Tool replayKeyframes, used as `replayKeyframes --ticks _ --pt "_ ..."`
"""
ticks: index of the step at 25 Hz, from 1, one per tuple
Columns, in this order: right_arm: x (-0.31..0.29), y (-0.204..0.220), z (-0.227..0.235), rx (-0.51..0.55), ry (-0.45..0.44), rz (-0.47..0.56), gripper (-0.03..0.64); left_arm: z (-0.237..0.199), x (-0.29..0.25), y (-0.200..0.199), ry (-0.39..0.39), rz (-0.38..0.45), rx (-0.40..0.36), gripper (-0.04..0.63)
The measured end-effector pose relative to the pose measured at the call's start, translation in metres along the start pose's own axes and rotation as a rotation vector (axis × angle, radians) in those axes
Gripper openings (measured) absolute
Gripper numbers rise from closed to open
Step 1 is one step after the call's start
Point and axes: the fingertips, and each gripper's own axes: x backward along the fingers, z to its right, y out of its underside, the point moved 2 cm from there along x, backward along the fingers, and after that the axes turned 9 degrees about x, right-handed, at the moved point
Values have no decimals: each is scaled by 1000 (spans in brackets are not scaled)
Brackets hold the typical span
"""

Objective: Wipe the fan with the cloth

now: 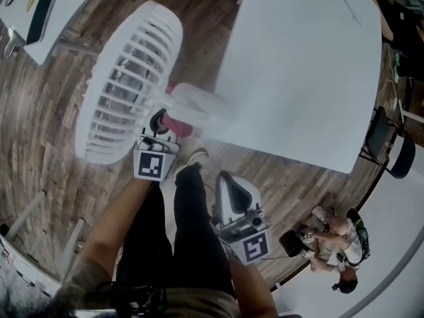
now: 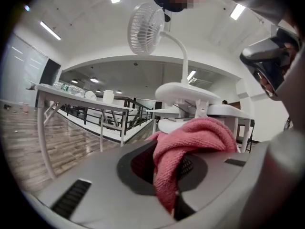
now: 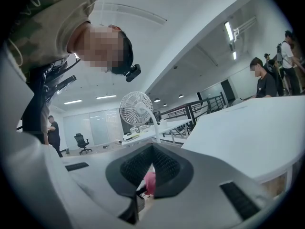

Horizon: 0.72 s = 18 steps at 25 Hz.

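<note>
Left claw (image 1: 159,121): pinched shut on pink cloth (image 2: 190,140) — fan (image 1: 126,85) just beyond.
Right claw (image 1: 233,189): pressed together — fan well ahead.

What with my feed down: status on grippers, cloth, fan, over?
Left gripper shut on pink cloth. Right gripper shut, empty, held back. Cloth beside neck of fan, contact unclear.

A broad white rectangular counter (image 1: 298,65) spreads ahead and to the right of the left gripper (image 1: 159,123). The white plastic fan (image 1: 129,85) is footed at its near edge, just beyond that gripper. Brown wood-plank floor (image 1: 59,144) lies beneath, and further to the left a second white counter (image 1: 66,25) carries a flat black slab (image 1: 40,15).
</note>
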Motion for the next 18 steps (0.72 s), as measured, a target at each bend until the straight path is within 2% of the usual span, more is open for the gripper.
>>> replayKeyframes --ticks 3,8,12,16,18 --pt "0 0 1 18 7 5 0 -11 5 -1 -21 18 1 48" --pt "-3 -4 -3 12 6 42 0 7 2 9 49 -21 -85 48" --pt "-4 -1 -10 -30 2 24 0 39 -4 25 101 -82 -35 48" --pt "-2 2 -18 -14 -29 -4 0 75 -8 18 161 -1 12 49" --pt "-1 4 -17 7 -35 -10 0 86 -10 23 176 -35 38 49"
